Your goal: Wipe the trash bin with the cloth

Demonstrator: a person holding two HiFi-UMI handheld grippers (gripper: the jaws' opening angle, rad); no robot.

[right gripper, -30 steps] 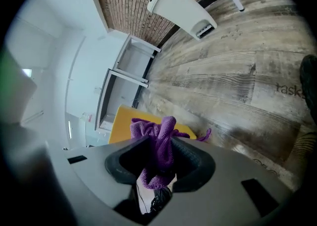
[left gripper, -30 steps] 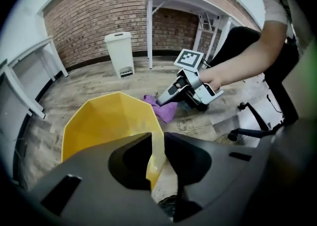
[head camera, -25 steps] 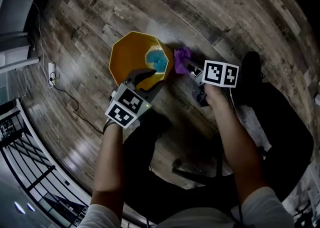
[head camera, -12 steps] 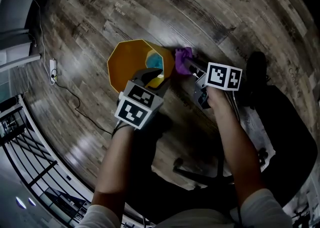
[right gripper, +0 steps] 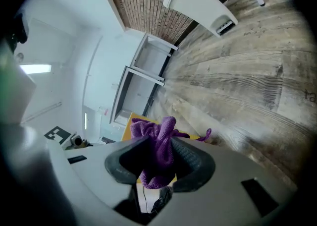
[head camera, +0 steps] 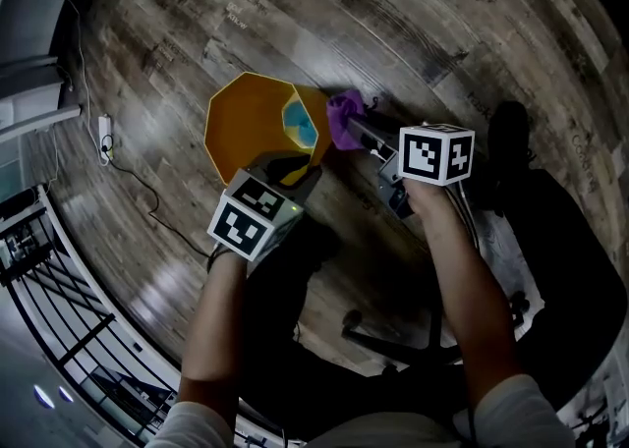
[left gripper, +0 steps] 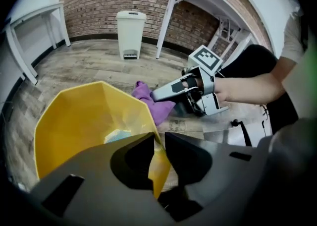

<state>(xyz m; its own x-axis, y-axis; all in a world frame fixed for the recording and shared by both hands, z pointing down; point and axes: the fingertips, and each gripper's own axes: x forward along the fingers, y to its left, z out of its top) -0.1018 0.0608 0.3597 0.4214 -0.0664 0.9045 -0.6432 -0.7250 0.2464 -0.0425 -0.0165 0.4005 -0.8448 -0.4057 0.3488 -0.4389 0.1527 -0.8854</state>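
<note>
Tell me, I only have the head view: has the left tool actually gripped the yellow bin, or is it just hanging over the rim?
Observer: In its own view the left tool straddles the near wall of the yellow bin; its jaws have just been closing and now pinch that wall.
Operator: Is the cloth secure in the other one?
Observer: Yes. The right tool shows the purple cloth bunched up and clamped between both jaws in its own view.

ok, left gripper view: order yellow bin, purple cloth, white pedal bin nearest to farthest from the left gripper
1. yellow bin: wall inside the left gripper, whose jaws have just been closing.
2. purple cloth: just past the rim, right.
3. white pedal bin: far back, upper left.
</note>
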